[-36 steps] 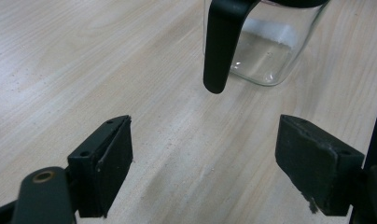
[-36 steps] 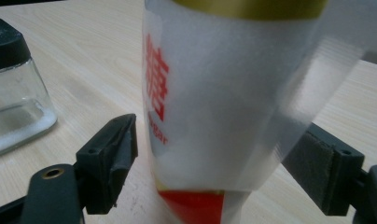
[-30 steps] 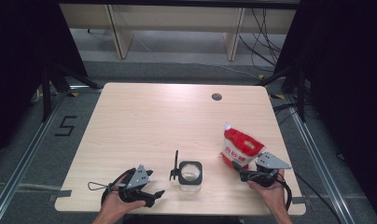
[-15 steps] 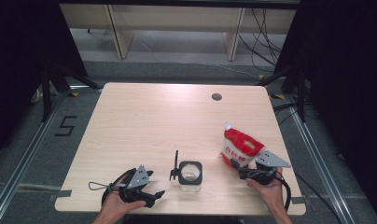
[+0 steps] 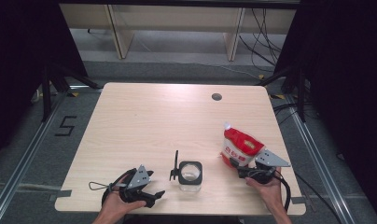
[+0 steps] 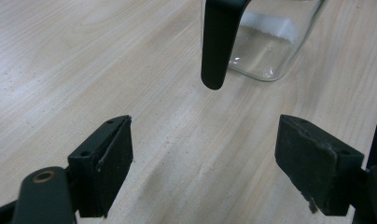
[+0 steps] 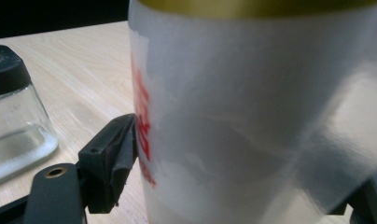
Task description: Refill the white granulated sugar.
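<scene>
**Pouch of white powder being gripped beside the glass jar**

Pouch [image 5: 240,147], red and white with a small spout at its top, is standing near the surface's [image 5: 144,121] 4 o'clock corner, just to the 3 o'clock side of the square glass jar [image 5: 190,175]. The right gripper [image 5: 240,169] is closing on the pouch's lower body; in the right gripper view the jaws are sitting against either side of the film [image 7: 252,121], so the hold looks taken. Judging from this, the grip should stay low and firm, because soft film buckles and the contents will be shifting as it lifts toward the jar's open black rim.

The left gripper [image 5: 151,195] is resting at 7 o'clock with its jaws spread wide and holding nothing. In the left gripper view the jar's black handle [image 6: 218,44] is hanging ahead of them, apart. Steadying that handle before any pouring would help.
</scene>
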The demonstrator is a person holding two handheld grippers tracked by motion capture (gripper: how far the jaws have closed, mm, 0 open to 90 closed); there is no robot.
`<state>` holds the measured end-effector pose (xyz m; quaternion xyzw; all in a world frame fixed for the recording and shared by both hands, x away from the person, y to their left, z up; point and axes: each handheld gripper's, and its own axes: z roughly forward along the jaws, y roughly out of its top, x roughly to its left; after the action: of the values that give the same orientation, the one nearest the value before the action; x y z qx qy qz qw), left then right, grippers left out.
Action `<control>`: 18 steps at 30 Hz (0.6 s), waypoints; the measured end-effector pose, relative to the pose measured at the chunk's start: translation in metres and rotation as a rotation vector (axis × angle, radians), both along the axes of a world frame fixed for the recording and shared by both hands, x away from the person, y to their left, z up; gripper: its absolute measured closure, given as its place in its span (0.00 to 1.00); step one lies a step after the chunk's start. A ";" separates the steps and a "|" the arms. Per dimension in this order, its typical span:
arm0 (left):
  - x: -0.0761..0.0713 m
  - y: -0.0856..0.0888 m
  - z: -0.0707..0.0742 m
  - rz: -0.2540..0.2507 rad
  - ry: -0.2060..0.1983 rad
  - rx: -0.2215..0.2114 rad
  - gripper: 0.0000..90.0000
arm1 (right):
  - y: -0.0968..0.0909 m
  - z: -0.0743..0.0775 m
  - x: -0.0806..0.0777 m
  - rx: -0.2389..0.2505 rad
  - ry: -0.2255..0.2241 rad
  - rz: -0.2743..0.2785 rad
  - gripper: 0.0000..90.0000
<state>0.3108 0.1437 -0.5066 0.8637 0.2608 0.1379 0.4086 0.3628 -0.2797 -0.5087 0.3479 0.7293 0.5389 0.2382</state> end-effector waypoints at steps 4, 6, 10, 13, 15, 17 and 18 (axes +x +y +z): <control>0.001 0.000 0.000 -0.010 0.014 0.009 0.21 | 0.001 -0.001 0.002 0.013 -0.005 0.014 0.29; 0.001 0.000 0.000 -0.012 -0.004 0.016 0.21 | -0.001 -0.001 0.004 0.005 -0.004 0.046 0.29; 0.000 -0.001 -0.001 -0.004 0.002 0.002 0.21 | 0.002 -0.003 0.005 0.030 -0.009 0.031 0.28; 0.000 -0.001 -0.001 -0.003 -0.001 0.003 0.21 | 0.004 -0.005 0.006 0.064 -0.004 0.033 0.27; 0.000 -0.001 -0.001 -0.004 -0.001 0.004 0.21 | 0.003 -0.006 0.009 0.031 -0.018 0.047 0.28; 0.000 -0.001 0.000 -0.013 0.010 0.009 0.21 | 0.005 -0.007 0.011 0.035 -0.039 0.048 0.29; 0.000 -0.001 0.000 -0.012 0.007 0.008 0.21 | 0.005 -0.007 0.011 0.034 -0.039 0.045 0.29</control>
<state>0.3108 0.1428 -0.5067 0.8673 0.2564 0.1335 0.4052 0.3738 -0.2746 -0.5153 0.3245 0.7229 0.5632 0.2343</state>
